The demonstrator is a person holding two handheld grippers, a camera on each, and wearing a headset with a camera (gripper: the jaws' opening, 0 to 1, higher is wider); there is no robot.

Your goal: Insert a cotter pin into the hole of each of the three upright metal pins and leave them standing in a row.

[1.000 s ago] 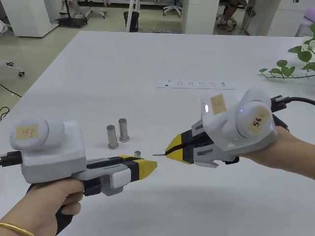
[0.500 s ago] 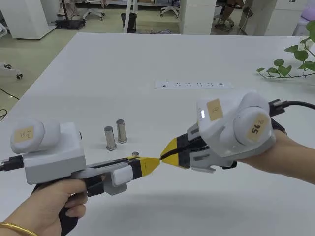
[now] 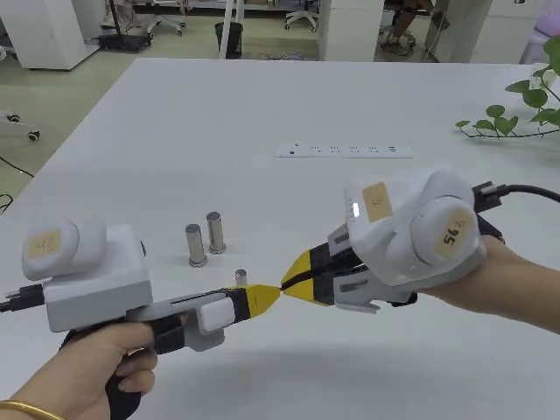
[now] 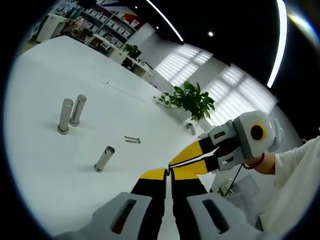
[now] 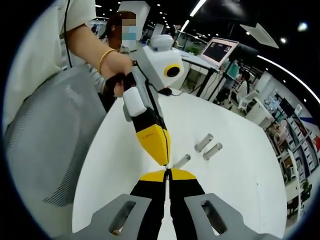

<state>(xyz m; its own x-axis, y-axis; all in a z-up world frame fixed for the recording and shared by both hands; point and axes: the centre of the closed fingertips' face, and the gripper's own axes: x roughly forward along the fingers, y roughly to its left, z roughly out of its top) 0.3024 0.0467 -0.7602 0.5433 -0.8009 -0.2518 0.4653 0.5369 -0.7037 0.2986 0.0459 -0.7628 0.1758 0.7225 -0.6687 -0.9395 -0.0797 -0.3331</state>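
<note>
Holding both grippers nose to nose above the worktop (image 3: pixel 367 87), I have the left gripper (image 3: pixel 265 296) and the right gripper (image 3: pixel 289 284) each with jaws pressed together, their tips touching. Whether anything is pinched at that meeting point I cannot tell; it is too small to make out. Two metal pins (image 3: pixel 195 245) stand upright side by side toward the left edge of the worktop. The third pin (image 3: pixel 241 276) stands just behind the left gripper's tip, closer to the near edge. One loose cotter pin (image 4: pixel 132 140) lies flat beyond that third pin, clear of all three.

My worry is the third pin: it sits so close to the tips that a dip or sideways slip could knock it over. If something is passing between the jaws, easing one grip too soon would drop it, and a small misalignment would leave it skewed for the hole. The two neighbours stand almost touching, so one toppling might take the other.
</note>
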